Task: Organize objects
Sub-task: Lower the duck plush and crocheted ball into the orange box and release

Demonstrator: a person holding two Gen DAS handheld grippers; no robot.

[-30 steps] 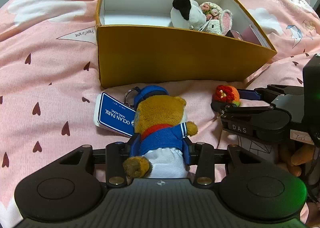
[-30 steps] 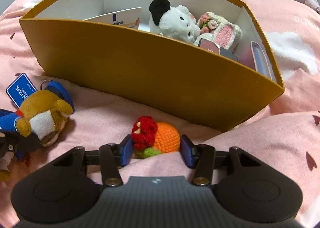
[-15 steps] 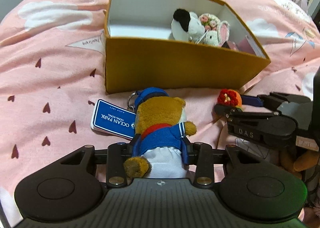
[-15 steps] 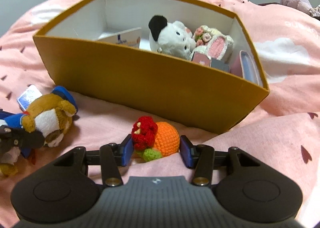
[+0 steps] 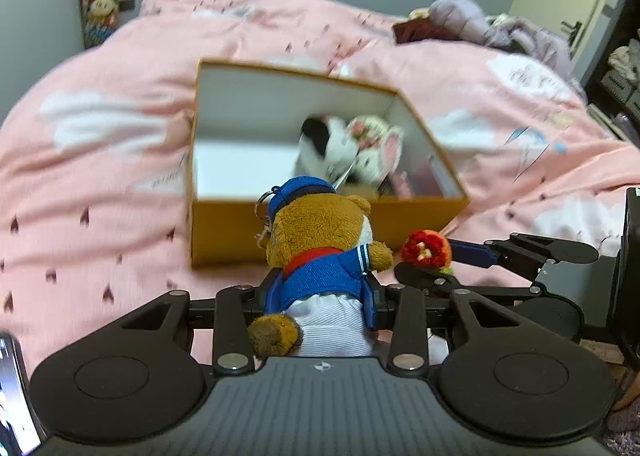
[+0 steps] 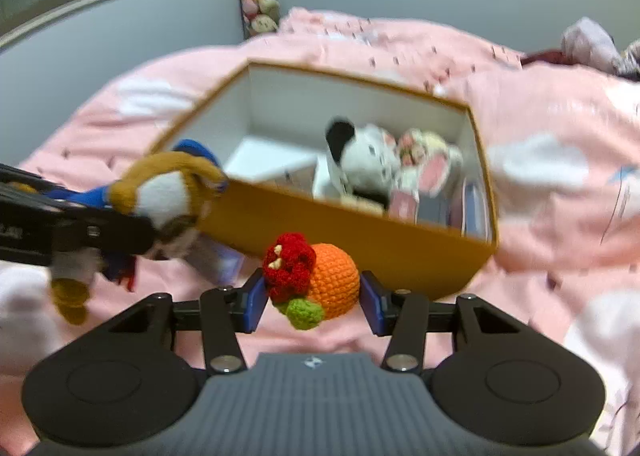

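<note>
My left gripper (image 5: 322,296) is shut on a brown plush bear (image 5: 320,240) in a blue sailor jacket and cap, held up above the bed in front of the orange box (image 5: 224,232). The bear also shows in the right wrist view (image 6: 168,196). My right gripper (image 6: 314,300) is shut on an orange crochet ball with a red flower (image 6: 316,280), lifted off the bed near the box (image 6: 360,240); the ball shows in the left wrist view (image 5: 426,250). Both grippers are side by side, short of the box's near wall.
The box holds a black-and-white plush dog (image 6: 360,164), a crochet bunny (image 6: 428,164), cards and a pink case (image 6: 472,208). Pink bedding (image 5: 100,176) surrounds it. Clothes (image 5: 480,24) lie at the bed's far end. A phone screen (image 5: 12,396) is at the lower left.
Both grippers have lifted their toys off the bedding and risen, so the views now look down into the box from higher up. The bear's blue tag is out of sight.
</note>
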